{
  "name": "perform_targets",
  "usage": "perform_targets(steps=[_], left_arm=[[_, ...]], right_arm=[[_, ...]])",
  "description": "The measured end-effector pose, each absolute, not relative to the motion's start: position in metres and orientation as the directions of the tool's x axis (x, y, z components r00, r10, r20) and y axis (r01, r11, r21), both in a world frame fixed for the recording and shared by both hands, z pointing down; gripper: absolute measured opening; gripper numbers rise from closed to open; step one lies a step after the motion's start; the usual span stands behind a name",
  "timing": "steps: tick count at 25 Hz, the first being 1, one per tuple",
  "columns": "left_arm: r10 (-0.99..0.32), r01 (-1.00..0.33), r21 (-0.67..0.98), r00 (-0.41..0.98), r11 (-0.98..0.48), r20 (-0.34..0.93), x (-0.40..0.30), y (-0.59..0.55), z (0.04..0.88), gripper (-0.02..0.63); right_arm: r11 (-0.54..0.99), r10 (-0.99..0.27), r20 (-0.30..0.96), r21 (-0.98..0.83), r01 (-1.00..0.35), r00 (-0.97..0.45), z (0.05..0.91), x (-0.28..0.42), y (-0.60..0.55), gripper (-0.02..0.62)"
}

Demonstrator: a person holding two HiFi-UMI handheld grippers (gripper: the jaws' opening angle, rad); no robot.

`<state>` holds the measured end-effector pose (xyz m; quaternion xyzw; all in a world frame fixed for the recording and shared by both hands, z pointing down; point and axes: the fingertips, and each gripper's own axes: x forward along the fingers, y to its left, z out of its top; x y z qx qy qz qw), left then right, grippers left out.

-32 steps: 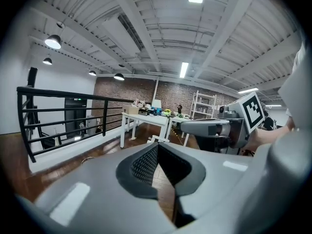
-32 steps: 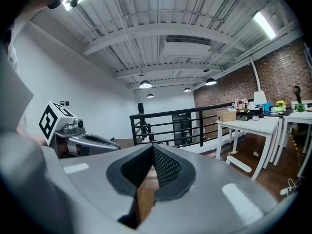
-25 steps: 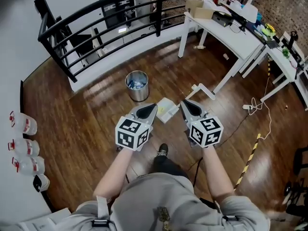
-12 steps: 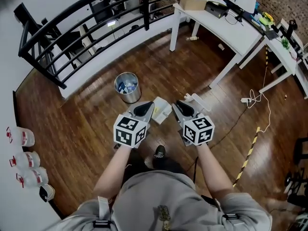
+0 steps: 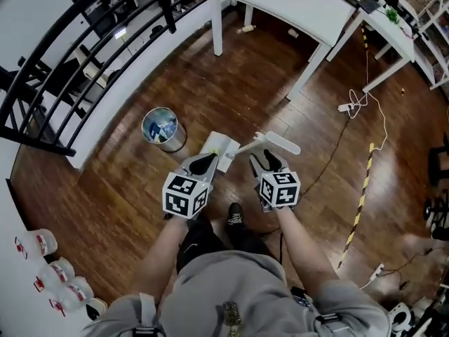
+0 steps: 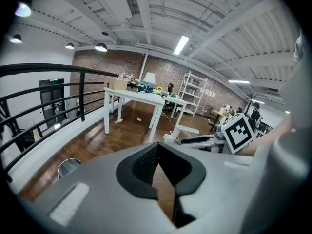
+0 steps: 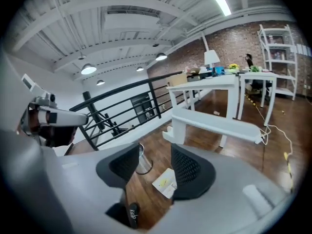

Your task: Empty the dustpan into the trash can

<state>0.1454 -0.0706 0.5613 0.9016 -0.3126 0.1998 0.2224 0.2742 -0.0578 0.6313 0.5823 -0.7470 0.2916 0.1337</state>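
Observation:
A white dustpan (image 5: 218, 149) rests on the wooden floor with yellowish litter in it, and its long handle (image 5: 275, 142) rises toward the right. A round metal trash can (image 5: 160, 128) stands to its left with rubbish inside. My left gripper (image 5: 204, 162) hovers at the pan's near edge, shut and empty. My right gripper (image 5: 265, 160) hangs just below the handle's wide top; its jaws are opening with nothing between them. In the right gripper view the dustpan (image 7: 165, 182) shows through the gap, with the handle (image 7: 214, 123) beyond and the trash can (image 7: 143, 161) partly hidden.
A black railing (image 5: 77, 69) curves along the back left. White tables (image 5: 309, 5) stand at the back right, with a cable (image 5: 358, 105) on the floor. Striped tape (image 5: 362, 196) runs at right. Plastic bottles (image 5: 49, 276) sit at lower left. My shoe (image 5: 235, 216) is below the grippers.
Both grippers have come down toward the dustpan, and the head view has tipped lower. The right jaws, shut a second ago, now stand apart.

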Motion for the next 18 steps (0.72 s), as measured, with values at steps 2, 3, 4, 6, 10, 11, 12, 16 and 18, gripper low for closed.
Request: perform_targets(steps=[2,3,4,6,10,11,12,16,18], left_arm=[[-0.449,-0.637,0.279,0.732,-0.719,0.513,0.153,-0.076,0.567,0.005],[-0.438,-0.631,0.283,0.734,-0.723,0.519,0.156,-0.078,0.570,0.005],[-0.428,-0.626,0.288,0.736,-0.725,0.525,0.158,-0.079,0.573,0.005],[-0.407,-0.616,0.294,0.739,-0.731,0.536,0.162,-0.081,0.582,0.005],[-0.378,-0.602,0.301,0.742,-0.740,0.554,0.159,-0.086,0.592,0.005],[-0.375,-0.600,0.302,0.742,-0.741,0.556,0.157,-0.087,0.593,0.005],[-0.374,-0.599,0.302,0.743,-0.742,0.556,0.154,-0.088,0.592,0.005],[-0.376,-0.601,0.302,0.742,-0.740,0.555,0.139,-0.096,0.590,0.005],[-0.383,-0.609,0.299,0.736,-0.734,0.559,0.125,-0.104,0.592,0.005]], right_arm=[[0.088,-0.806,0.542,-0.287,-0.954,-0.237,0.643,0.293,-0.069,0.212],[0.063,-0.814,0.538,-0.289,-0.955,-0.217,0.647,0.302,-0.075,0.227],[0.043,-0.823,0.532,-0.290,-0.956,-0.198,0.650,0.309,-0.080,0.246],[0.018,-0.839,0.516,-0.286,-0.958,-0.170,0.655,0.317,-0.092,0.271],[0.001,-0.856,0.498,-0.272,-0.962,-0.141,0.660,0.316,-0.116,0.296],[-0.002,-0.858,0.495,-0.273,-0.962,-0.139,0.661,0.313,-0.120,0.296],[-0.005,-0.859,0.494,-0.273,-0.962,-0.136,0.662,0.310,-0.125,0.296],[-0.016,-0.849,0.519,-0.213,-0.977,-0.099,0.668,0.303,-0.139,0.244],[-0.015,-0.844,0.528,-0.194,-0.981,-0.092,0.667,0.298,-0.146,0.199]])
